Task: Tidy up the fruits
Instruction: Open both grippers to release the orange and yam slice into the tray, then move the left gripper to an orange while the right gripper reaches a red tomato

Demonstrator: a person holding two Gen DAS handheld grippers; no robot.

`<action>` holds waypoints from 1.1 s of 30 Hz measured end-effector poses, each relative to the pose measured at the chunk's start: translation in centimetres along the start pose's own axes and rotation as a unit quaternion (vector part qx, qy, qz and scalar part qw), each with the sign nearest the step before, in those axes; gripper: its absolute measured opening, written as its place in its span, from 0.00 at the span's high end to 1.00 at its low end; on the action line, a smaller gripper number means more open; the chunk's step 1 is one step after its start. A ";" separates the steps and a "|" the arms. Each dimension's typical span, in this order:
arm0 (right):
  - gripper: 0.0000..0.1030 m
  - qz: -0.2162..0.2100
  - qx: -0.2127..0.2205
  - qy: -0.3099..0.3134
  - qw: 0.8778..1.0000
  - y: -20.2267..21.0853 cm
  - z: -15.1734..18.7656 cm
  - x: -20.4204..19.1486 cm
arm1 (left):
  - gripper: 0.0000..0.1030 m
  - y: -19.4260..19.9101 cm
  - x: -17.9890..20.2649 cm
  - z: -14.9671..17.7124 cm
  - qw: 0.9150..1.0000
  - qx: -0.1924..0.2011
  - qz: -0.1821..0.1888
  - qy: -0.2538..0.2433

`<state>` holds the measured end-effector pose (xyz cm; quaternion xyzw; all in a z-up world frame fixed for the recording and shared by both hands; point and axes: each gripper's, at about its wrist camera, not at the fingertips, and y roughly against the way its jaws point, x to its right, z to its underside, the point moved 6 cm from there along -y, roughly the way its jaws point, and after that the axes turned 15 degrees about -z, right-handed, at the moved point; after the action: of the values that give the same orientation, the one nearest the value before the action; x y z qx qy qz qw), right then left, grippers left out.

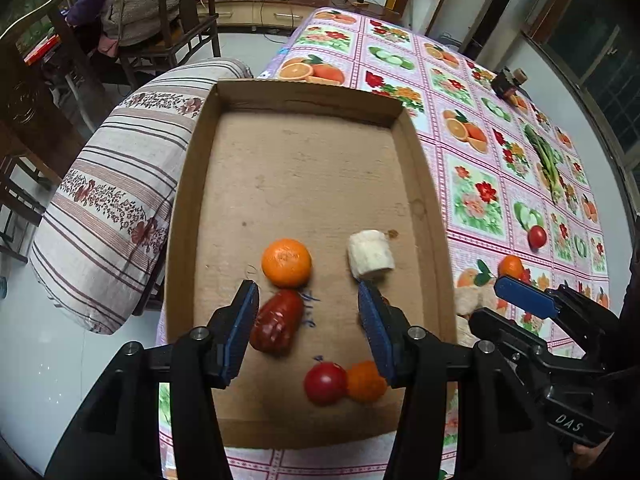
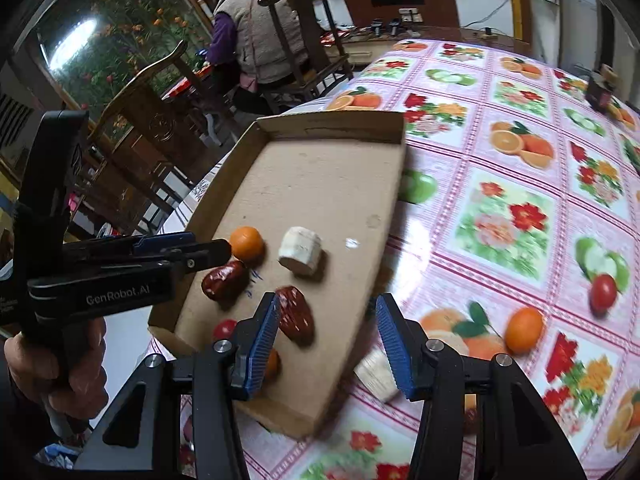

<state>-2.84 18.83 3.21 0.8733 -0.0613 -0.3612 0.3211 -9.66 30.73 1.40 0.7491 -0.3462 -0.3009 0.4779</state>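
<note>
Cardboard tray (image 1: 424, 184): holds two oranges, two red dates, cherry tomato, banana piece (image 1: 370, 255). Outstanding on tabletop (image 2: 500, 216): orange (image 2: 523, 329), tomato (image 2: 603, 293), banana piece (image 2: 376, 374). Left gripper (image 1: 308, 320) and right gripper (image 2: 328, 344): jaws apart, empty.

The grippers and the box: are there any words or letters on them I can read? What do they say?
"GenRobot.AI" in white on the side of the left gripper, seen from the right wrist view.
"DAS" in white on the body of the right gripper, seen upside down in the left wrist view.
Blue handwriting on the floor of the cardboard box, near the red date: too scrawled to read.
Small white print under "GenRobot.AI": too small to read.
</note>
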 end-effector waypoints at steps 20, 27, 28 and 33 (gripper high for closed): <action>0.50 0.041 0.041 -0.047 0.997 7.3 4.2 4.3 | 0.51 2.8 4.4 1.9 0.999 0.008 0.025 -0.020; 0.50 0.052 0.050 -0.057 0.996 9.2 5.3 5.6 | 0.51 3.5 6.7 2.4 0.999 0.009 0.036 -0.036; 0.50 0.053 0.051 -0.058 0.996 9.4 5.4 5.8 | 0.51 3.6 7.0 2.4 0.999 0.009 0.037 -0.038; 0.50 0.061 0.058 -0.069 0.994 10.6 6.1 7.0 | 0.51 4.1 9.1 2.6 0.997 0.010 0.045 -0.054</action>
<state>-0.53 4.98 2.22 0.8579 -0.1577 -0.3963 0.2865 -7.39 20.81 3.10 0.7201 -0.4078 -0.3158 0.4642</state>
